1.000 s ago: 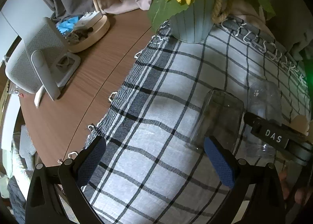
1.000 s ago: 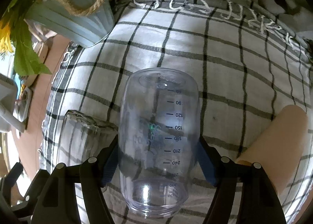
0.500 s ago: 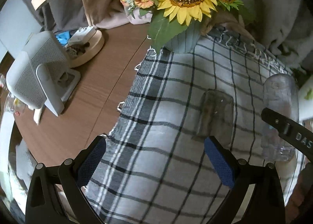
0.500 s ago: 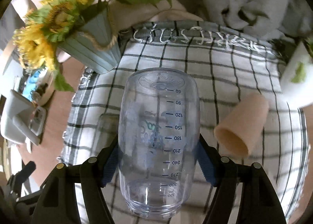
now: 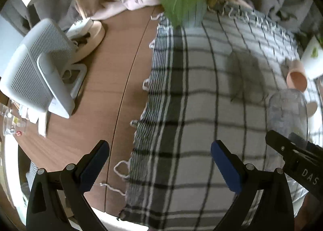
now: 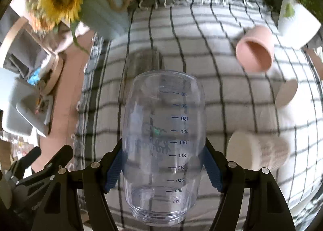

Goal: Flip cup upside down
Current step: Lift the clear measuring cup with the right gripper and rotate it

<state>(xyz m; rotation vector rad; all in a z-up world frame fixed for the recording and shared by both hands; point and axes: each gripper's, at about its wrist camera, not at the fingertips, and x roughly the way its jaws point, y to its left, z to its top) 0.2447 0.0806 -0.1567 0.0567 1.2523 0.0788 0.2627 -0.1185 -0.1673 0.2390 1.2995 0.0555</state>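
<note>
Here, from my remote station, I log: table (image 5: 113,73), brown wood; checked cloth (image 5: 193,110) over it; sunflower vase (image 6: 105,19) at the cloth's far edge; clear measuring cup (image 6: 163,142), off the cloth, clamped between my right gripper (image 6: 163,168) fingers; pink cup (image 6: 255,49) lying on its side; left gripper (image 5: 160,167) fingers wide apart, holding nothing.

The right gripper (image 6: 164,167) has its jaws clamped on a clear measuring cup (image 6: 163,146). Beyond the jaws to the right a pink cup (image 6: 255,49) lies on its side on the checked cloth (image 6: 222,81); nearer right lies a cream cup (image 6: 256,152).
</note>
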